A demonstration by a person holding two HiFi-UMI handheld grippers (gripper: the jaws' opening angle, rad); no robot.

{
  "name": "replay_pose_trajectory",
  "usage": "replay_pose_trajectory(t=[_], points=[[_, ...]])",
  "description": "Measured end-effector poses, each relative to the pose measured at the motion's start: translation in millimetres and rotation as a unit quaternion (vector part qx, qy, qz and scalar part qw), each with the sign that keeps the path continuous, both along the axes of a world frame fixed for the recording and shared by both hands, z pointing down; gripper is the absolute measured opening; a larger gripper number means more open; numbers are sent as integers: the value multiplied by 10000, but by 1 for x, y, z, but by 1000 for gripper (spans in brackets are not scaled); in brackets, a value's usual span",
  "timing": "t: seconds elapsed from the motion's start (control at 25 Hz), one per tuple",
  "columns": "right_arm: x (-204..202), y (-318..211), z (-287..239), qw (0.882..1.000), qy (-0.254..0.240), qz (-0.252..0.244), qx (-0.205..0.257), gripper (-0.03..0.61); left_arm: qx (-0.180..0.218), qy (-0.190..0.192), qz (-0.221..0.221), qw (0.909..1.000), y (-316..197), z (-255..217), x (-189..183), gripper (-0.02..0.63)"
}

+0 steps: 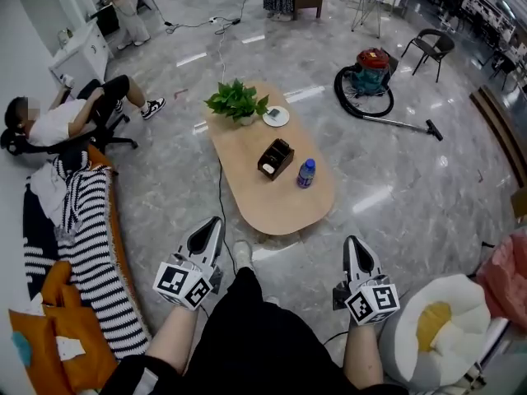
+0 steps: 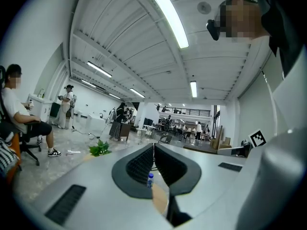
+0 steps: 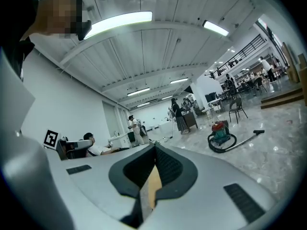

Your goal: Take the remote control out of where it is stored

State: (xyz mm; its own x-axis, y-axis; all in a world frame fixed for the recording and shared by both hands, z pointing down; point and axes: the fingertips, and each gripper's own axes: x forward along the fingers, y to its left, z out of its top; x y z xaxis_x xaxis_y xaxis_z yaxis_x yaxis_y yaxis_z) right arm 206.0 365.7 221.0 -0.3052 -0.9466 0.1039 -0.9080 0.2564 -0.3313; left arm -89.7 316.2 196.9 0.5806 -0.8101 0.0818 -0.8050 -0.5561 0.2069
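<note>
Black holder (image 1: 276,158) on wooden table (image 1: 284,214), remote's heading unclear

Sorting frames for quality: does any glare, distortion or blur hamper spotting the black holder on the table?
Head view: sharp, evenly lit; white reflections streak the glossy floor, but the table and black holder are glare-free. Left gripper view: strong fisheye bend, dark corners, one ceiling light strip blown out. Right gripper view: same bend and dark rim.

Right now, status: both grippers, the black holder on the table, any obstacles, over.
Shut and empty: left gripper, right gripper, both short of the table. On it, black holder untouched; remote not discernible. Close beside holder: bottle.
</note>
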Motion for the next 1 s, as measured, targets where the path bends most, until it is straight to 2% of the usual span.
replay_pose_trajectory(t=[0.24, 0.48, 0.68, 0.84, 1.0], points=[[-14, -51, 7, 9999, -111, -65, -37, 6, 45, -84, 195, 9998, -49, 9, -13, 14], [-36, -116, 8, 9992, -352, -180, -115, 6, -174, 125, 218, 9995, -112, 22, -33, 14], [-51, -158, 16, 9987, -335, -206, -336, 6, -385, -54, 452, 9982, -155, 40, -28, 14], [-66, -191, 33, 9982, -101, -214, -551, 6, -616, -256, 647, 9957, -187, 60, -31, 14], [-78, -224, 56, 9966, 190, -225, -765, 6, -850, -292, 777, 9929, -217, 81, -32, 14]])
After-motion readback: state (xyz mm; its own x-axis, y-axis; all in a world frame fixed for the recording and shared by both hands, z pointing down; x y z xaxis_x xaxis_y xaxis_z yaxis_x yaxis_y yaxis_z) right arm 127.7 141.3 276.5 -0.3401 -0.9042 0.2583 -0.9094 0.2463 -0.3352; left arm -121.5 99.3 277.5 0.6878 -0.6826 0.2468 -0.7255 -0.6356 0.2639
